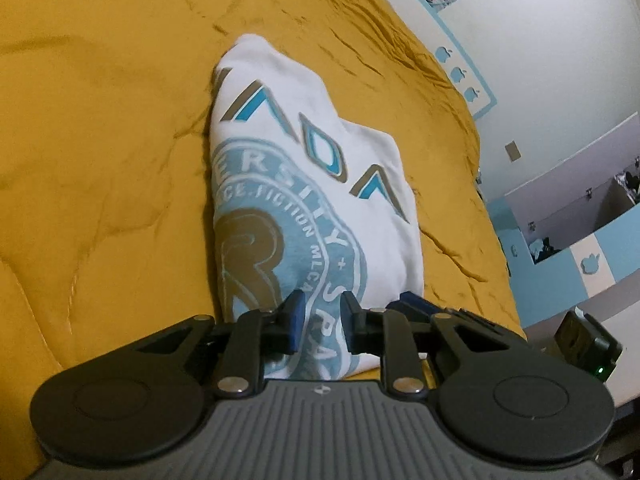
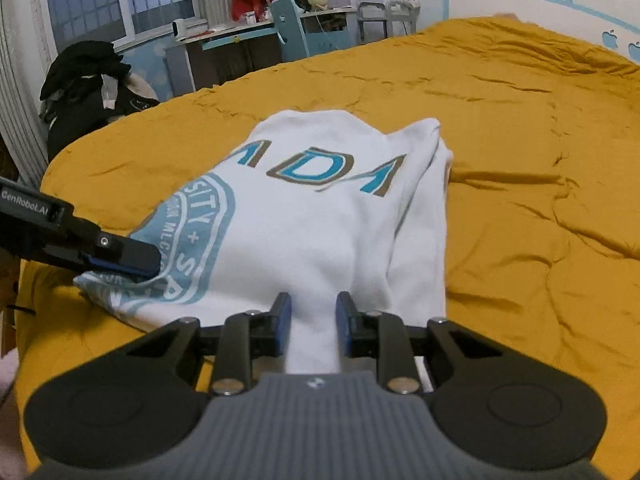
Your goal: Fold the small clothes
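While the white shirt (image 1: 316, 184) lies partly folded on the bed (image 1: 104, 128), both tools are at its near edge. The shirt carries a pale blue round print and blue and tan letters, and it rests on the mustard-yellow cover, with one side doubled over along its right edge in the right wrist view.

The left tool (image 1: 320, 312) has its blue-padded fingers (image 1: 295, 312) a little apart, with the printed hem of the shirt between them. The cloth runs through the gap, but whether the pads press on it cannot be told from its own camera. In the right wrist view the same tool (image 2: 154, 258) comes in from the left, and its tip lies on the printed corner of the shirt (image 2: 320, 220), which is raised slightly off the cover there.

The right tool (image 2: 310, 308) is likewise narrowly open, with a band of plain white cloth passing between its fingers (image 2: 346, 312); the cloth rises toward them from the bed (image 2: 520, 200). Firm contact cannot be confirmed.

Beyond the bed stand a desk (image 2: 240, 40) and a blue chair (image 2: 290, 24).
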`<state>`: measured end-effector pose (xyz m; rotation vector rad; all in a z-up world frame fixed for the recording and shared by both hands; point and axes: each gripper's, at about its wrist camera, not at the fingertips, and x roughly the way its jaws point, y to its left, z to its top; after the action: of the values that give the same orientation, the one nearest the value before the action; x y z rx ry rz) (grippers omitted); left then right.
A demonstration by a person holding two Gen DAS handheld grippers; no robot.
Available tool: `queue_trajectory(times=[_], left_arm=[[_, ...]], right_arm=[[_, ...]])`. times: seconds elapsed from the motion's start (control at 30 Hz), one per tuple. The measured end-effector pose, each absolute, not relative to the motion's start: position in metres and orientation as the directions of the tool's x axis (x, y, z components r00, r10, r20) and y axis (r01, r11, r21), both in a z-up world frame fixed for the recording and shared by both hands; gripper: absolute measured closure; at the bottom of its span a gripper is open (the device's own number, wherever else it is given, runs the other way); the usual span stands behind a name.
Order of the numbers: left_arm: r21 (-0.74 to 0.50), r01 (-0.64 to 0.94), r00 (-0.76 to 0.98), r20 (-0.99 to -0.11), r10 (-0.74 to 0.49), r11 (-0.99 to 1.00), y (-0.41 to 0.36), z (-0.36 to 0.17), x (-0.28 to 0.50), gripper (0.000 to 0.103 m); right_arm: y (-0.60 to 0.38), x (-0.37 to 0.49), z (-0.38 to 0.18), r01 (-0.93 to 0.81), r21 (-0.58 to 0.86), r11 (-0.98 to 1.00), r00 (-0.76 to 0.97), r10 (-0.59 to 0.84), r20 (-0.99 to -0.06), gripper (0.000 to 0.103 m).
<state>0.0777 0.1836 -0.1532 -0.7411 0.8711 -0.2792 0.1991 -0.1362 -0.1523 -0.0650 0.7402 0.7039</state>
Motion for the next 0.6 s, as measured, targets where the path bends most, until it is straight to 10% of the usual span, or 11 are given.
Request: queue_trajectory(times=[0.27, 0.6], left_arm=[[-0.601, 0.021, 0.731, -0.536, -0.422, 0.799, 0.207, -0.102, 0.147, 0.071], [-0.511, -0.074, 0.730, -0.612, -0.302, 0.857, 0.222, -0.140, 0.228, 0.071]], right_arm=[[-0.121, 0.284, -0.110, -0.549, 0.267, 0.792, 0.637, 0.604, -0.479, 0.067], [-0.098, 0.383, -0.176, -0.446, 0.340, 0.828, 0.593, 0.558, -0.581, 0.067]])
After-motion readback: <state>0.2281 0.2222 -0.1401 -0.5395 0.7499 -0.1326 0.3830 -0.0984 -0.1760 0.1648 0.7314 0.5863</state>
